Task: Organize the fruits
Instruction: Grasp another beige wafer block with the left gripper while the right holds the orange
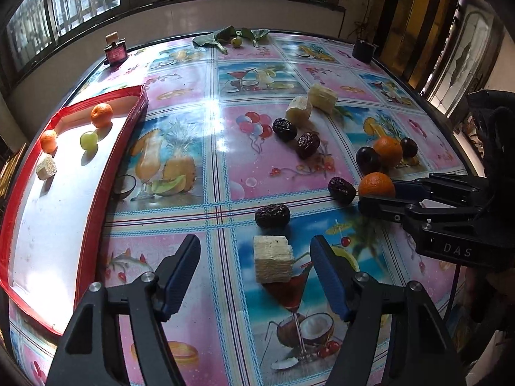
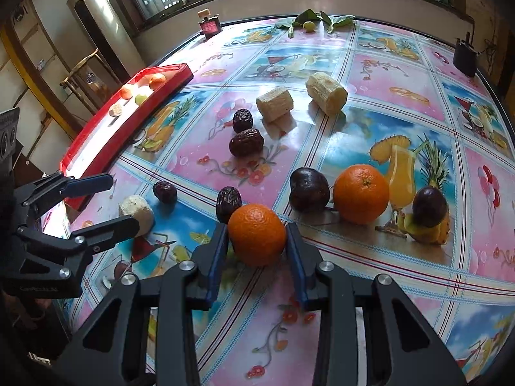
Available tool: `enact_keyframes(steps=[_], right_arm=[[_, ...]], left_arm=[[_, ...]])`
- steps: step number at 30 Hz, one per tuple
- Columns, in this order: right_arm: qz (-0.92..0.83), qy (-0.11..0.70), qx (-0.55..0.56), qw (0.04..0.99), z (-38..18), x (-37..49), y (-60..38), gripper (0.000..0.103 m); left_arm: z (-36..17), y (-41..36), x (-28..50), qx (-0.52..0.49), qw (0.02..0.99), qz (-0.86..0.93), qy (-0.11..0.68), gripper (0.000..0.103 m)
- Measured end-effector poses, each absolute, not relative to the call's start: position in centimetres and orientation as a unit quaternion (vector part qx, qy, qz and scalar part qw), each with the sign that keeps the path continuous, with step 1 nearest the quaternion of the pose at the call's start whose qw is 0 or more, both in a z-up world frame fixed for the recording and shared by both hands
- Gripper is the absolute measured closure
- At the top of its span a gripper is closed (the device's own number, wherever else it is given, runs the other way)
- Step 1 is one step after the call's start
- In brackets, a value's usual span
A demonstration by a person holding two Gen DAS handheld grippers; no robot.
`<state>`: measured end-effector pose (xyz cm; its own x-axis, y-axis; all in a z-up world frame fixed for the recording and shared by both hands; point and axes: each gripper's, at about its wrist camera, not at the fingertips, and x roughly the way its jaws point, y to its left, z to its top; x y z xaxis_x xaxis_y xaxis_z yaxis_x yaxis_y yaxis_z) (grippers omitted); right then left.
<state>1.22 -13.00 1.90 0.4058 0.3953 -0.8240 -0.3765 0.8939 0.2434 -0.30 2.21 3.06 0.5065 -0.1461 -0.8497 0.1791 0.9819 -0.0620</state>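
A pale cut chunk [image 1: 273, 259] lies on the patterned tablecloth between the fingers of my left gripper [image 1: 254, 239], which is open with gaps on both sides of it. My right gripper [image 2: 256, 234] is shut on an orange [image 2: 257, 234] resting on the table; both blue pads press its sides. The left wrist view shows this same orange [image 1: 376, 185] at the right. A red-rimmed tray [image 1: 96, 173] at the left holds two small oranges, a green grape [image 1: 88, 140] and a pale chunk. Seen from the right wrist, the left gripper [image 2: 124, 201] straddles the chunk [image 2: 136, 212].
Several dark dates [image 2: 246, 143], two dark plums [image 2: 309, 189], another orange [image 2: 360, 193] and two pale chunks [image 2: 326, 93] lie across the table. A perfume bottle [image 2: 209, 25], leaves with a green fruit [image 2: 309, 24] and a dark cup [image 2: 465, 54] stand along the far edge.
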Motion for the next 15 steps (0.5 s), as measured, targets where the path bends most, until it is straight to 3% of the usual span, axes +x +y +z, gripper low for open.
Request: enact_keyframes(steps=[2, 4, 15], right_arm=[[0.229, 0.493, 0.012, 0.840, 1.9, 1.2, -13.1, 0.065], [0.226, 0.492, 0.014, 0.841, 1.9, 1.2, -13.1, 0.065], [0.216, 0.481, 0.011, 0.850, 2.5, 0.1, -13.0, 0.065]], left_arm=[[2.3, 2.4, 0.1, 0.009, 0.858, -0.102, 0.503, 0.066], [1.8, 2.6, 0.1, -0.005, 0.854, -0.104, 0.510, 0.080], [2.2, 3.3, -1.5, -0.021, 0.859, -0.109, 0.499, 0.081]])
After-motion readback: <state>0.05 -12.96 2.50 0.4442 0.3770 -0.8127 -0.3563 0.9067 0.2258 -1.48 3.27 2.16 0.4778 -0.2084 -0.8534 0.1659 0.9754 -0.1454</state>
